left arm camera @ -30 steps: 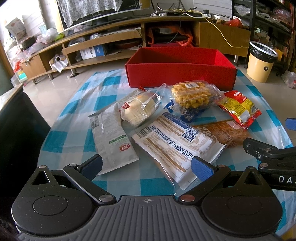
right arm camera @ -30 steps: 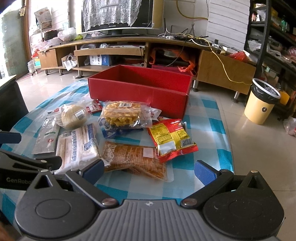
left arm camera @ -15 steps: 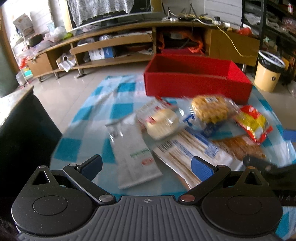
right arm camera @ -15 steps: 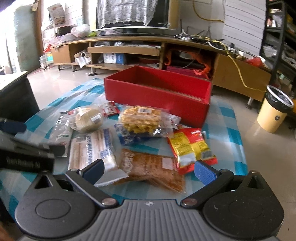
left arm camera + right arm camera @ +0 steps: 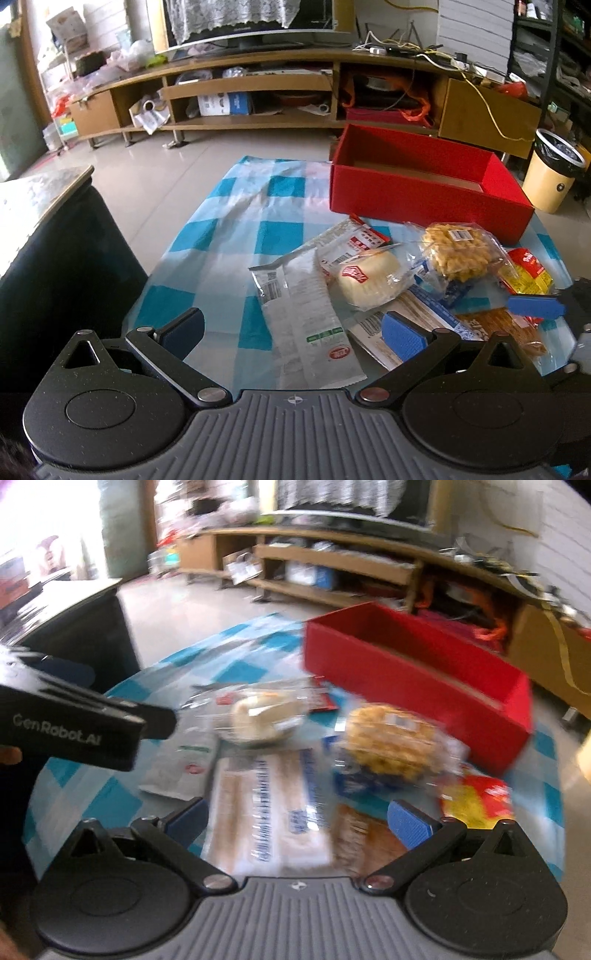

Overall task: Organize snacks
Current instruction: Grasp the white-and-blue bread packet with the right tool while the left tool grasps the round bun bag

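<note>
I held both the left gripper (image 5: 293, 332) and right gripper (image 5: 299, 818) spread, empty, above snack packets before the red box (image 5: 424, 195).

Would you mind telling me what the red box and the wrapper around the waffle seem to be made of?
Red box: probably matte cardboard, since its thin flat walls show a brown inner base. Waffle wrapper: clear, glossy plastic film, crinkled and glinting.
</note>
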Motion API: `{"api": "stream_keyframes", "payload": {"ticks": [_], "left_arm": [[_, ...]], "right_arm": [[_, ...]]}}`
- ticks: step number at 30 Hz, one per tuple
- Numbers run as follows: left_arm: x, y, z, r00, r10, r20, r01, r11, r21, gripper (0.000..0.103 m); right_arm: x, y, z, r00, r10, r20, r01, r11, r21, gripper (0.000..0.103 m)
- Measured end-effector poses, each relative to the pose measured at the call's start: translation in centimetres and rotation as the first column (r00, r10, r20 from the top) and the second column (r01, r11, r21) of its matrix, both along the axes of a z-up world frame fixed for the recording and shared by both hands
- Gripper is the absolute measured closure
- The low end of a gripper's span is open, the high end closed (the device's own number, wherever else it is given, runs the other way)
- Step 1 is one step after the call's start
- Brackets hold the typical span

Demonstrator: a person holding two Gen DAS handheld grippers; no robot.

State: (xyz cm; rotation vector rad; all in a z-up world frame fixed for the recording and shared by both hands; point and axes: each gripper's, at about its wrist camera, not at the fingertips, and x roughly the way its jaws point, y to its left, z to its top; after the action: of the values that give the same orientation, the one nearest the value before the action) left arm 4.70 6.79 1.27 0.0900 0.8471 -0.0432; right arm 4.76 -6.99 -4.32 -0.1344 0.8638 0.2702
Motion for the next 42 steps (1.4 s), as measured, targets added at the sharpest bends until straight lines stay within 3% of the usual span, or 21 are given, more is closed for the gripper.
{"api": "stream_keyframes", "payload": {"ticks": [9,12,17,21,24,29,30,32,38,42], "left_arm": [[0.8,1.2,-1.0,0.998,0.041,-0.041,-0.041,0.999,-0.002,0.0],[1.1,1.2,-1.4,0.997,0.045,-0.055,-0.045,0.999,0.001,0.0],[1.3,1.4,-1.7,0.996,0.052,-0.066,-0.051,0.999,0.009,0.0],[1.3,1.6,-1.8,0.996,0.051,-0.074,-0.051,0.999,0.004,0.0],[1.3,1.7,-1.8,0.996,0.051,-0.078,-0.051,0.999,0.002,0.0],[1.3,1.5,-2.0,0.995,0.053,-0.081,-0.052,0.999,0.011,0.0],[1.3,1.5,-1.9,0.995,0.053,-0.081,-0.053,0.999,0.01,0.0],[1.3,1.5,-1.9,0.996,0.05,-0.077,-0.05,0.999,0.009,0.0],[1.1,1.2,-1.5,0.998,0.034,-0.055,-0.034,0.999,0.007,0.0],[0.8,0.5,-0.9,0.999,-0.027,-0.026,0.027,1.0,-0.001,0.0]], "right_arm": [[2.3,2.6,-2.6,0.988,0.138,-0.069,-0.139,0.99,-0.012,0.007],[2.5,3.5,-2.9,0.983,0.174,-0.053,-0.177,0.982,-0.063,0.007],[3.3,3.5,-4.1,0.984,0.152,-0.09,-0.159,0.984,-0.079,0.008],[4.4,2.2,-5.1,0.98,0.078,-0.181,-0.077,0.997,0.012,0.007],[4.6,1.6,-5.0,0.978,0.063,-0.2,-0.054,0.997,0.053,0.002],[3.9,3.2,-5.2,0.974,0.114,-0.198,-0.129,0.989,-0.067,0.002],[4.0,2.9,-5.2,0.974,0.096,-0.205,-0.108,0.993,-0.05,0.007],[4.0,2.4,-4.5,0.981,0.068,-0.181,-0.076,0.996,-0.042,0.033],[3.1,0.5,-2.8,0.985,0.036,-0.169,-0.033,0.999,0.02,0.037],[1.4,-1.1,-0.8,0.988,0.027,-0.151,-0.017,0.998,0.067,0.037]]}}
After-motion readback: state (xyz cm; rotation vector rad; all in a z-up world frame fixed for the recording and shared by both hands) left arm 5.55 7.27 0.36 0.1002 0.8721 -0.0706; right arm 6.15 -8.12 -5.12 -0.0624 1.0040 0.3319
